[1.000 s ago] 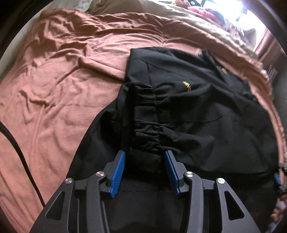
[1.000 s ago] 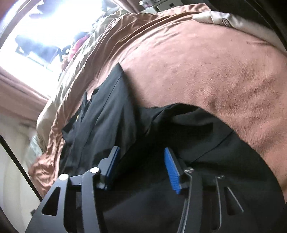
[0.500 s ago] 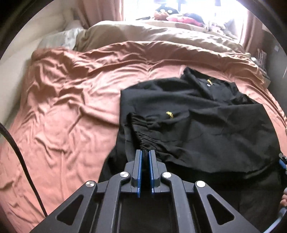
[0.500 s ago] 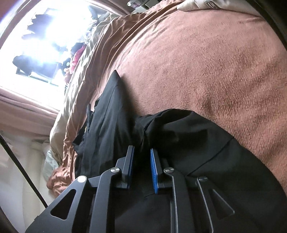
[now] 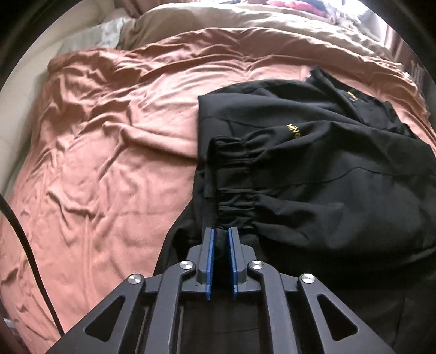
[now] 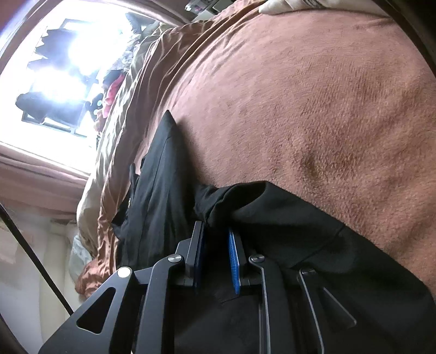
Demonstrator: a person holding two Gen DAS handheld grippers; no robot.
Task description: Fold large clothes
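Covering nearly everything I see is a bed under a rust-brown blanket, soft and napped, heavily creased toward its left side and smoother where the right camera looks along it. Beyond it, at the far edge of the bed, lies a paler beige duvet in loose rolls, and behind that a bright window blows out the light.

On the right half of the blanket lies the black jacket, a smooth, matte woven fabric with small yellow lettering on the chest. Its long axis runs from the near edge of the bed toward the far right corner, collar end farthest from me. One sleeve is folded across the body, its gathered elastic cuff bunched in ridges and running toward my left tool.

My left gripper has just closed to a narrow gap and has since eased very slightly wider; its blue ribbed pads pinch the near end of that cuff. My right gripper has also just closed, and I see a rumpled fold of the jacket's black cloth caught between its pads near the bed's near edge.
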